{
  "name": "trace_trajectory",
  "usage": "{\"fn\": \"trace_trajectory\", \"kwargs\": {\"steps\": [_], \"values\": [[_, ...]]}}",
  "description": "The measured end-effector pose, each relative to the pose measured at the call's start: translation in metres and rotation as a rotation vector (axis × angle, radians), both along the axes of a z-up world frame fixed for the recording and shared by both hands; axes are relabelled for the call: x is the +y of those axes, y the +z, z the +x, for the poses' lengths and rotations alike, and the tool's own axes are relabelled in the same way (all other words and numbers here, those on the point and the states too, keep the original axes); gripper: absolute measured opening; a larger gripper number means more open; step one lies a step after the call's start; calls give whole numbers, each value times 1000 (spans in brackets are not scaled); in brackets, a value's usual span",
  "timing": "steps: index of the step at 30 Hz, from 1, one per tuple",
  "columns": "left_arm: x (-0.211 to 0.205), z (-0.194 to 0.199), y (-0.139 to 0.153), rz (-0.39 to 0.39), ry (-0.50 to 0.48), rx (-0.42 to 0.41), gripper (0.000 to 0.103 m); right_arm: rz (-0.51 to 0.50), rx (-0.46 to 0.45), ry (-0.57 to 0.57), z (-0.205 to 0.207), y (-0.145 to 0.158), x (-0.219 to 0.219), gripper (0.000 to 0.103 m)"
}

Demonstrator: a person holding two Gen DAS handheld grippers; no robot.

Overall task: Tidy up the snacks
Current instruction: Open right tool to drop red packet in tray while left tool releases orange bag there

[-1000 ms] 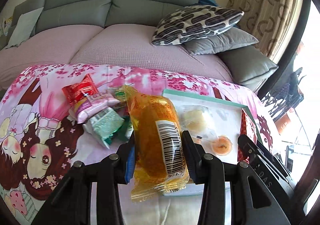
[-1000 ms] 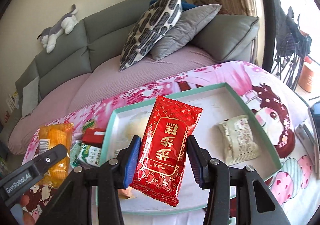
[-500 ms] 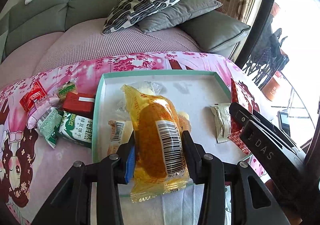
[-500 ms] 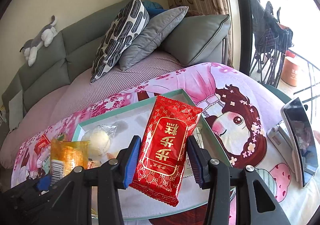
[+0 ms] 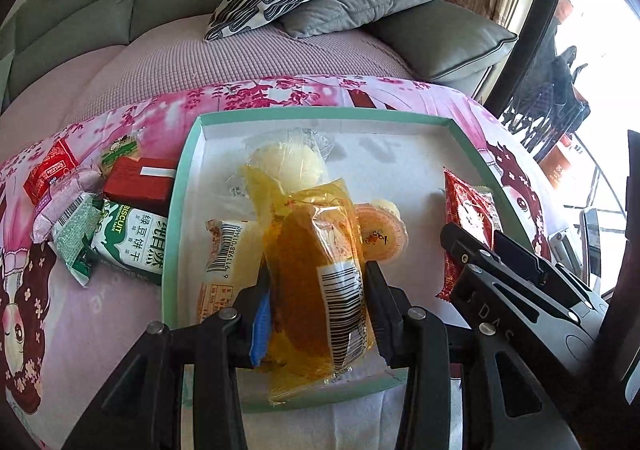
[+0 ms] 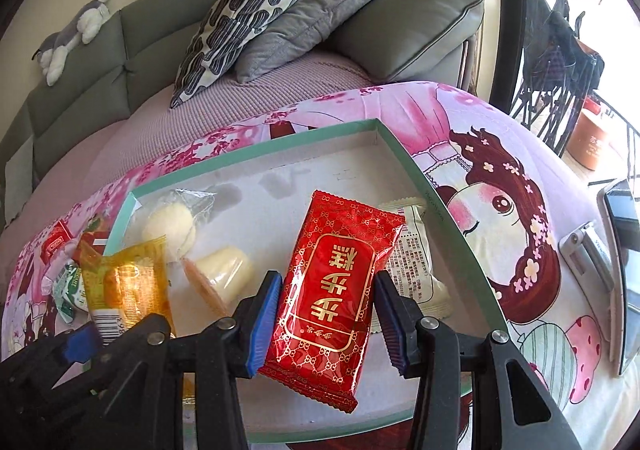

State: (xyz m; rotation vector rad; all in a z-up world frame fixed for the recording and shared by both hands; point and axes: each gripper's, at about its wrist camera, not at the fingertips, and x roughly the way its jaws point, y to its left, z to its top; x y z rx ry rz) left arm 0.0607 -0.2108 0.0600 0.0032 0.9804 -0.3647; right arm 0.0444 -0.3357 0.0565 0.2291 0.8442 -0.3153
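While both packets hang over the green-rimmed tray [image 6: 440, 205], long axes running along the fingers, the left gripper [image 5: 316, 310] pinches the yellow cake packet [image 5: 312, 274] and the right gripper [image 6: 328, 314] clamps the red packet [image 6: 336, 290].

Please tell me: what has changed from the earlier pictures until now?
Both grippers came over the tray and lower. The left gripper carried the yellow packet from above the snack pile to above the tray. Unchanged: both grips; the right gripper keeps the red packet.
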Motion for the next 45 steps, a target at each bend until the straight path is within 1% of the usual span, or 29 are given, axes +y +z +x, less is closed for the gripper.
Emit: {"fn": "trace_trajectory", "kwargs": {"steps": [8,10,17,21,26,28,29,36,38,39,40,41,42,43,45], "values": [[0,0,0,2,2,4,44,-5,18,1,2,0,1,52],[0,0,0,7,4,6,48,-6,21,-3,2,0,0,52],[0,0,2,3,-4,15,52,-1,13,-17,0,4,-3,53],[0,-1,5,-10,-8,17,56,3,-9,-26,-3,11,-4,54],[1,-5,14,-8,-17,-4,58,5,-38,-29,-7,19,-4,54],[3,-6,20,0,-13,-22,64,2,-46,-31,-8,22,-3,54],[4,-7,23,2,-10,-32,64,4,-49,-32,-8,23,-4,54],[18,-5,29,3,29,-46,65,5,-53,-34,-9,25,-4,54],[26,-3,30,8,58,-48,67,4,-46,-31,-8,24,-3,59],[30,-1,29,12,76,-47,68,4,-39,-27,-7,22,-2,64],[35,0,29,16,94,-44,70,4,-31,-22,-6,21,-1,67],[40,2,27,21,114,-40,73,4,-23,-15,-5,19,0,68],[45,4,26,26,134,-37,78,3,-17,-7,-4,18,1,70],[50,5,25,31,156,-34,79,2,-14,0,-4,17,3,73],[60,8,23,44,201,-28,79,2,-16,11,-3,17,6,75]]}}
